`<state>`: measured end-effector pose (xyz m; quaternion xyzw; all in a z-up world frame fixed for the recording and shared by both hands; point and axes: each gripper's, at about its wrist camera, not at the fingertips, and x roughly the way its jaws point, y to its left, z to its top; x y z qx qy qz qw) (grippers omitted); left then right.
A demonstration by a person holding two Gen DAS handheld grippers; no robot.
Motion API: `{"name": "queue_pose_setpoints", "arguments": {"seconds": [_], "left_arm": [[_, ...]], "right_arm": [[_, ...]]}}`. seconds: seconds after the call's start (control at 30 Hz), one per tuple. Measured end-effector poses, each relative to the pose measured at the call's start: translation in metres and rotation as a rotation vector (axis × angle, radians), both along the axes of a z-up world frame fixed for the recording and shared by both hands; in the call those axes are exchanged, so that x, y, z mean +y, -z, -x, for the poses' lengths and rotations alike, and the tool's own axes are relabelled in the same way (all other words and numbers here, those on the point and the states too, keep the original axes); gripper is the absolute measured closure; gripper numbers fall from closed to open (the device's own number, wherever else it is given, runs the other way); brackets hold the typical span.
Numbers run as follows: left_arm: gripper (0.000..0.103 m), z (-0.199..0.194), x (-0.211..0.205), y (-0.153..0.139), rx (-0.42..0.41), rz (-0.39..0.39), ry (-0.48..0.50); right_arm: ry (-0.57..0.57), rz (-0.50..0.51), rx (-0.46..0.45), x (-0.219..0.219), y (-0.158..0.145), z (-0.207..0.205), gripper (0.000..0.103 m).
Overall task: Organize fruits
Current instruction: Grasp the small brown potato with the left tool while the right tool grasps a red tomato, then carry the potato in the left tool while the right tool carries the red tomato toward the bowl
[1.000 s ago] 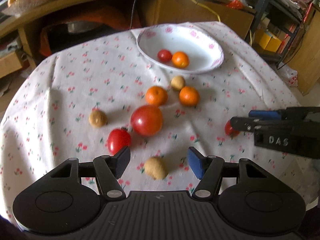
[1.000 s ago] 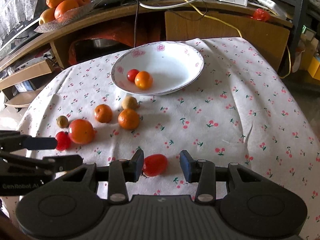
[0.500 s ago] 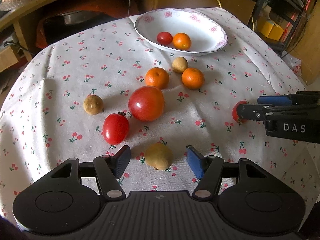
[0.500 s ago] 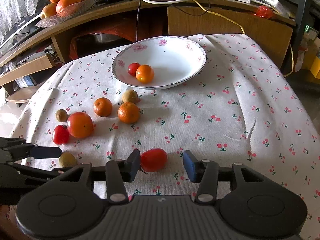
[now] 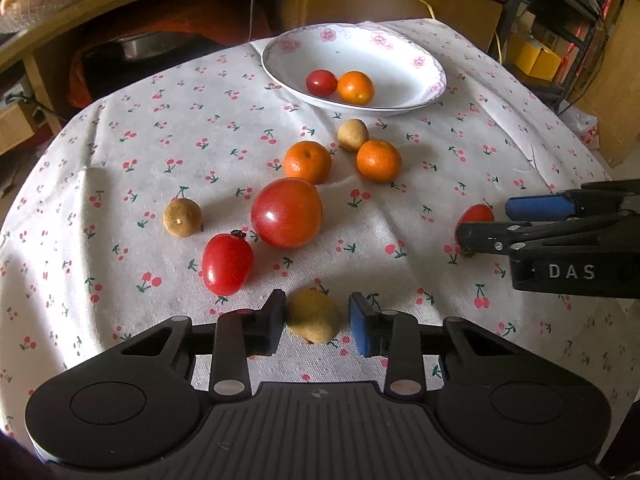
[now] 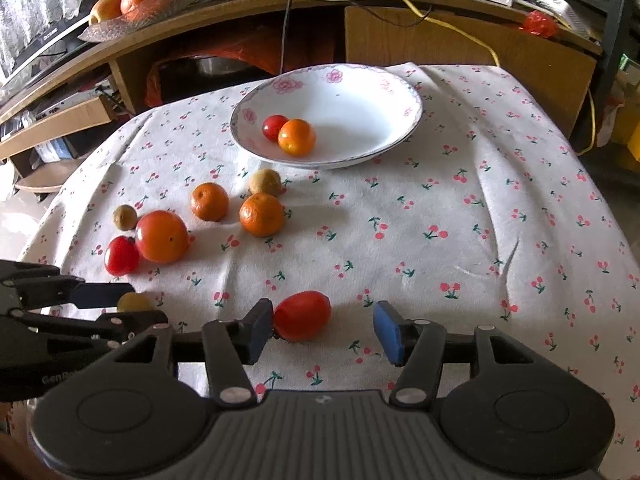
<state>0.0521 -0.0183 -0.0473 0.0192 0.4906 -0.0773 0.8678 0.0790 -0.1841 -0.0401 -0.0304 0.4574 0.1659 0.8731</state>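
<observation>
Right hand-held gripper (image 6: pixel 323 332) opening, apart; oval tomato (image 6: pixel 302 315) between, long axis crosswise.

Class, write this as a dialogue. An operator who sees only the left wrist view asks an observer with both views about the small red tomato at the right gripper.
Operator: In my side view the right gripper hides most of the red tomato. Is it gripped?
Observer: No. The right wrist view shows it lying on the cloth, touching one pad, with a clear gap to the other. The jaws have just been opening.
Operator: What shape is it? I see only a red sliver.
Observer: It is oval and lies on its side, with its long axis running across from pad to pad.
</observation>
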Motion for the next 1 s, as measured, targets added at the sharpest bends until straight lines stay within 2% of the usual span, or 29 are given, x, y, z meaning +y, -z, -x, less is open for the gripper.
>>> {"name": "queue_pose_setpoints", "arguments": {"seconds": [0.27, 0.43, 0.53, 0.73, 0.93, 1.0], "left_arm": [[0.059, 0.0, 0.0, 0.0, -0.003, -0.003, 0.011], [0.059, 0.0, 0.001, 0.001, -0.007, 0.001, 0.008], [0.063, -0.001, 0.001, 0.001, -0.008, -0.004, 0.008], [0.066, 0.0, 0.0, 0.0, -0.008, -0.01, 0.021], [0.062, 0.003, -0.001, 0.0, -0.011, -0.03, 0.043], [0.057, 0.004, 0.0, 0.0, -0.009, -0.028, 0.046]], "right_arm": [[-0.033, 0.009, 0.007, 0.007, 0.004, -0.001, 0.052], [-0.063, 0.015, 0.007, 0.013, 0.004, 0.001, 0.065], [-0.07, 0.028, 0.013, 0.015, 0.007, 0.001, 0.072], [-0.071, 0.024, 0.012, 0.014, 0.007, 0.001, 0.073], [-0.068, 0.024, 0.013, 0.013, 0.007, 0.001, 0.073], [-0.066, 0.023, 0.014, 0.012, 0.007, 0.001, 0.073]]}}
